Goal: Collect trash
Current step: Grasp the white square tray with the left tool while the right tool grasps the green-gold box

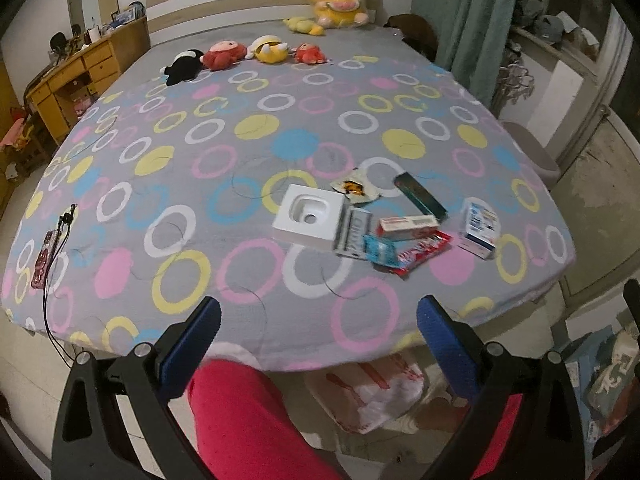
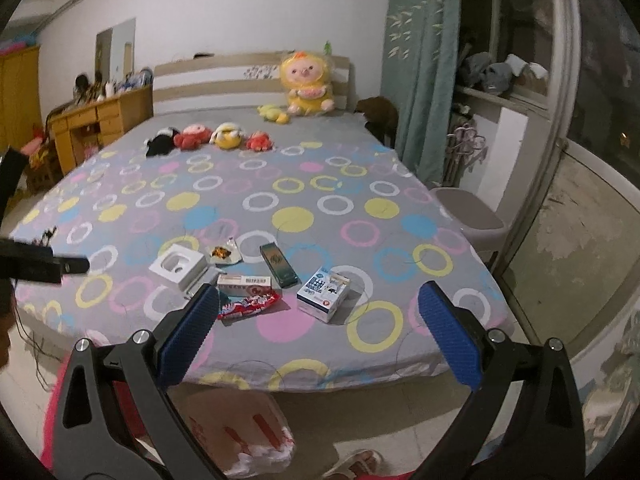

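Observation:
Trash lies in a cluster near the foot of the bed: a white moulded box insert [image 1: 309,216] [image 2: 178,266], a crumpled snack wrapper [image 1: 355,189] [image 2: 224,254], a dark green box [image 1: 420,196] [image 2: 279,265], a red-and-white carton [image 1: 408,225] [image 2: 244,284], a red candy wrapper [image 1: 422,252] [image 2: 250,306], a blue packet [image 1: 378,251], and a blue-and-white box [image 1: 479,226] [image 2: 323,294]. My left gripper [image 1: 319,334] is open, held above the bed's foot edge, short of the cluster. My right gripper [image 2: 319,330] is open too, with nothing between its fingers.
A red-and-white plastic bag [image 1: 368,394] [image 2: 244,436] sits on the floor below the bed's foot. Plush toys [image 1: 240,54] line the far end. A phone with a cable [image 1: 46,258] lies at the left edge. A person's red trouser leg [image 1: 248,424] is below; a stool [image 2: 470,214] stands right.

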A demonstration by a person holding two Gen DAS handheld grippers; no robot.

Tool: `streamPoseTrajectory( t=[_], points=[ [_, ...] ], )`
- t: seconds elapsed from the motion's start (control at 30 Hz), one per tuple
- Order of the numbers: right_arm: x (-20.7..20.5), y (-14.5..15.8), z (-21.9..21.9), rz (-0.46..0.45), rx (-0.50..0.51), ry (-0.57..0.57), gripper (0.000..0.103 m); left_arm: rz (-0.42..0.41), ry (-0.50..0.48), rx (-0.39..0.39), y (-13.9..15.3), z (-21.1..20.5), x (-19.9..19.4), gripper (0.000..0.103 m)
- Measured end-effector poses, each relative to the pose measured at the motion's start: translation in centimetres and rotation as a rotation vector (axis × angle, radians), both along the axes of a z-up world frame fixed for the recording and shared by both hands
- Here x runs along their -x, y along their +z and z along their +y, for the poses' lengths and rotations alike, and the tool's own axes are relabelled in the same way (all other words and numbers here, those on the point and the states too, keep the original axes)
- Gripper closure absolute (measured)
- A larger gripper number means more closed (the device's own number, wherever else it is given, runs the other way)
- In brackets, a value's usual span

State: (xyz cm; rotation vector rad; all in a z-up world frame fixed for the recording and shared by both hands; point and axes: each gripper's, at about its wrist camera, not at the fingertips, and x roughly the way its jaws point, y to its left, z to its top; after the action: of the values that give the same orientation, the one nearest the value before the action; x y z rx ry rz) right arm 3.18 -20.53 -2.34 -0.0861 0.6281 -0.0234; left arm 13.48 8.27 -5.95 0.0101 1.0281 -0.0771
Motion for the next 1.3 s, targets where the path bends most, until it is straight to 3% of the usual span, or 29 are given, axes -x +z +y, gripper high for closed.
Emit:
streamPoseTrajectory(
  t=[0.17, 0.47, 0.73, 1.0, 1.3],
  points=[
    [-3.7, -1.2, 0.5, 0.045, 0.057, 0.046, 0.005, 0.049, 0.009, -0.025, -1.6, 1.0, -3.9, 0.007],
    [-11.2, -2.9, 0.5, 0.13, 0.073, 0.116, 0.005, 0.087, -0.011, -0.077, -4.2, 1.8, -9.7, 0.007],
    [-17.6, -5.7, 2.0, 0.201, 0.11, 0.204, 0.005, 0.192, -0.013, -0.061, -8.0, 2.9, -15.4, 0.007],
    [-23.7, -9.6, 3.5, 0.308, 0.098, 0.309, 0.005, 0.286, -0.05, -0.077, -12.2, 3.1, -19.8, 0.007],
    [-30.4, -15.2, 4.6, 0.455, 0.096, 0.351, 0.005, 0.333, -0.061, -0.096, -15.8, 3.3, -22.9, 0.007]
  ],
)
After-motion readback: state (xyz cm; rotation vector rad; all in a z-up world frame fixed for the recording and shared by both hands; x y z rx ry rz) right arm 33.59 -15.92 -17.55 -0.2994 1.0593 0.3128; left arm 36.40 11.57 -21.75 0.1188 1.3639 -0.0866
